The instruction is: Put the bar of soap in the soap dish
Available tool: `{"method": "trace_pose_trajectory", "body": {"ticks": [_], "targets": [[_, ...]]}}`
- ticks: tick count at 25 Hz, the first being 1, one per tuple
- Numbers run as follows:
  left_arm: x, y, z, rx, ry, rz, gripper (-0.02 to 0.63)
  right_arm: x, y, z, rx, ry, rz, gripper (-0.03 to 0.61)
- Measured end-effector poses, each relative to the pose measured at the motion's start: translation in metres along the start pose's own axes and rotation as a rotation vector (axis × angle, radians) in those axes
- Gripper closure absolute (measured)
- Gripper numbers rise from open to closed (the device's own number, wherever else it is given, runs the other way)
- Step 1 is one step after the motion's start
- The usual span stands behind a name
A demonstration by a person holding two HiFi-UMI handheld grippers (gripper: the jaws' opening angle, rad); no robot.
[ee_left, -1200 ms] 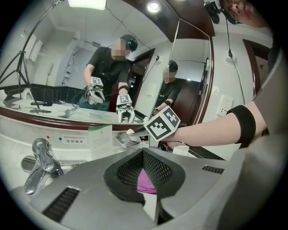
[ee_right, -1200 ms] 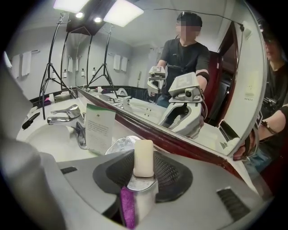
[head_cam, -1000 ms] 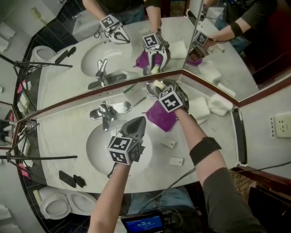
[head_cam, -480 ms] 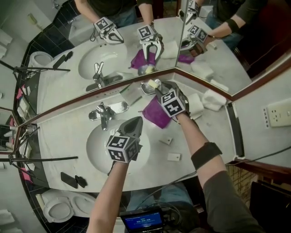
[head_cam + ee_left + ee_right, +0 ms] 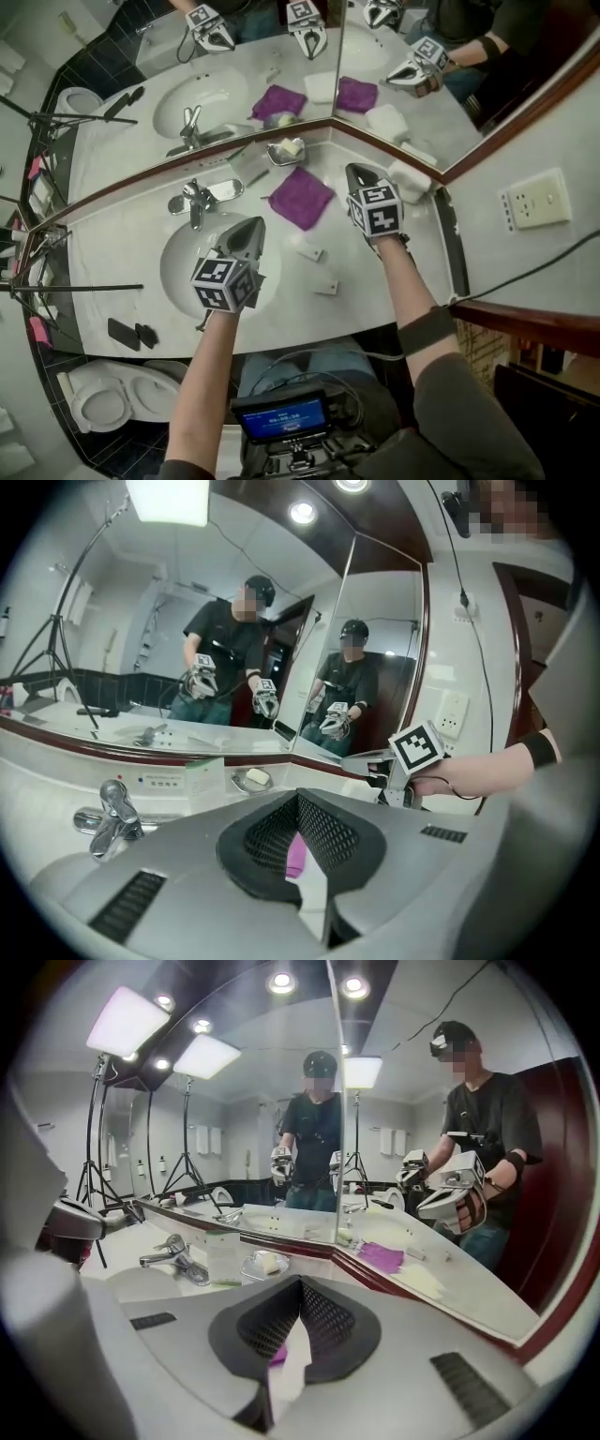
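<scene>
Soap: the bar of soap [image 5: 292, 146] lies in the soap dish [image 5: 278, 156], ahead of both tongs, beyond the purple cloth [image 5: 302, 197] and left of the right tongs' tips.
Left tongs [image 5: 251, 227]: clenched, empty, above the sink [image 5: 178, 281].
Right tongs [image 5: 355, 172]: jaws have just closed and meet on nothing, above the table [image 5: 122, 234], well apart from the dish.
Step, as judged: placing looks done. Draw both tongs clear without nudging the dish's rim, and check the bar sits flat inside.
Writing: the small box [image 5: 192, 778] beside the dish has unreadable print. The marker cubes [image 5: 225, 281] show only square patterns.
</scene>
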State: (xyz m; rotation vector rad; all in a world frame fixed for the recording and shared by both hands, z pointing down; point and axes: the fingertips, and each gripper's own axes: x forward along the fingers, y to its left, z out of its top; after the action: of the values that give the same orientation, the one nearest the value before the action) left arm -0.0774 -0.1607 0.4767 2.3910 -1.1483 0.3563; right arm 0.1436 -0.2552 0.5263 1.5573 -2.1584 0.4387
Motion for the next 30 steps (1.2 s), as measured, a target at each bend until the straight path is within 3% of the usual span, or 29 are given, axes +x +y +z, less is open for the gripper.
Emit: {"method": "trace_pose_trajectory", "body": {"ticks": [6,10,19,30], "targets": [[-0.027,-0.017,0.008,0.014,-0.035,0.015,0.609,-0.063,-0.033,-0.021,0.134,-0.002,-0.064,0.565],[-0.041,-0.031,0.008,0.046,-0.030,-0.015,0.609,-0.107,-0.045,-0.039,0.208,-0.012,-0.123,0.565],[-0.072,-0.047,0.015,0.111,-0.056,-0.069,0.609,-0.187,-0.025,-0.077,0.268,-0.020,-0.175,0.565],[-0.090,-0.075,0.003,0.226,-0.031,-0.134,0.609,-0.220,0.000,-0.106,0.306,-0.012,-0.205,0.565]]}}
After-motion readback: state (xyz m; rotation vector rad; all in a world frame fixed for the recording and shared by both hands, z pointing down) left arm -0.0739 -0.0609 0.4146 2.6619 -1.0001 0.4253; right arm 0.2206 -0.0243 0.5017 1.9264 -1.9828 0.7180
